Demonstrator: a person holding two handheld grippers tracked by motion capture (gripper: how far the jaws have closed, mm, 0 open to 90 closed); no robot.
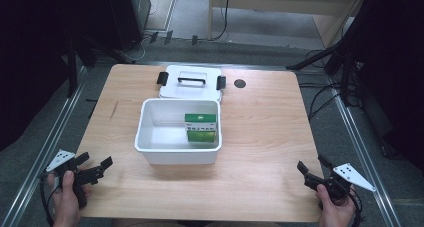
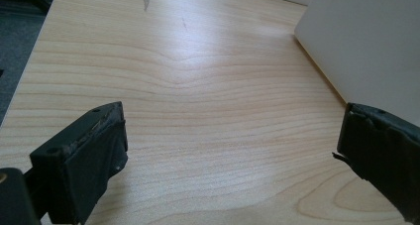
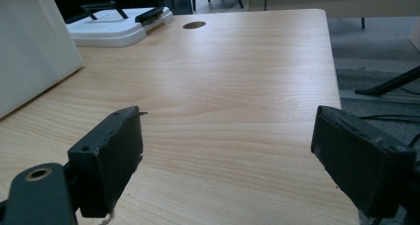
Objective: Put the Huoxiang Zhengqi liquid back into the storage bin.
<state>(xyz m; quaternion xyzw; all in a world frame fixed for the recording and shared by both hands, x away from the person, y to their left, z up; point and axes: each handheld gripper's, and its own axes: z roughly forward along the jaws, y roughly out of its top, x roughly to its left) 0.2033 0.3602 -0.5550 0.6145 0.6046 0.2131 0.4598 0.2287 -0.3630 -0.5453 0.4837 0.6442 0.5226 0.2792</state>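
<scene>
Peeking over the rim of the white bin (image 1: 178,152) from the high view: 2 green boxes (image 1: 201,128) inside, against the wall nearer the right gripper, lower box half hidden behind the upper, print too small to read. Cut off at the frame edge in the left gripper view (image 2: 366,41), bin wall only, just ahead of the jaw on that side, contents out of sight. Same story in the right gripper view (image 3: 29,51), a slab of white wall and no more. Beyond the bin, white lid (image 1: 190,82) with black handle and clips, partly tucked behind the far rim.

Left gripper (image 1: 92,167) near the table's front corner, jaws spread wide, bare wood between them, pinching nothing, well apart from the bin. Right gripper (image 1: 315,171) at the opposite front corner, jaws spread just as wide, empty, pointing toward the bin. Forearms cropped by the bottom edge. Small dark hole (image 3: 194,25) in the tabletop far ahead of the right gripper.
</scene>
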